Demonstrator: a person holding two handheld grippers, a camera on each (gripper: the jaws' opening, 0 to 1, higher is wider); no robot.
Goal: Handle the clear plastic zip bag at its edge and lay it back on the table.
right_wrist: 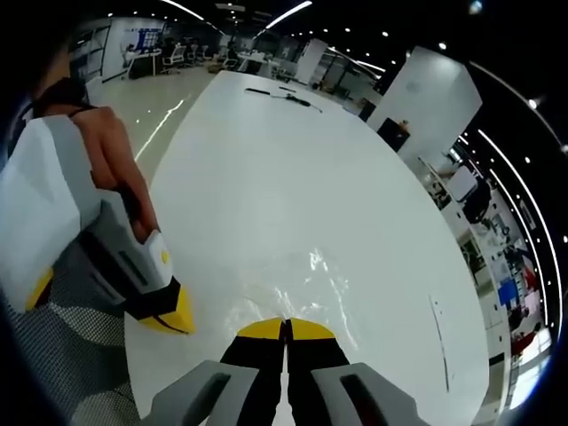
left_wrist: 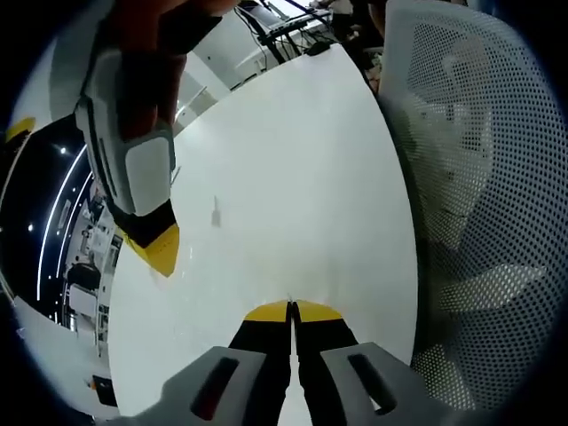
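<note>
On the white table [right_wrist: 293, 151], just ahead of the right gripper [right_wrist: 286, 327], the clear plastic zip bag [right_wrist: 311, 284] is made out as faint glints and creases in the right gripper view; it appears to lie flat, its near edge at or just under the yellow jaw tips. The jaws are seen pressed together. Whether film is pinched between them cannot be told. In the left gripper view, the left gripper [left_wrist: 291, 311] is likewise seen with jaws closed, tips at the table [left_wrist: 293, 177] surface; nothing is discernible between them.

The task is judged late: the bag seems laid down already, with release and withdrawal possibly left.

The bag's outline and zip edge are hard to trace against the white top. A mesh chair [left_wrist: 470, 204] is cut off at the frame edge.
</note>
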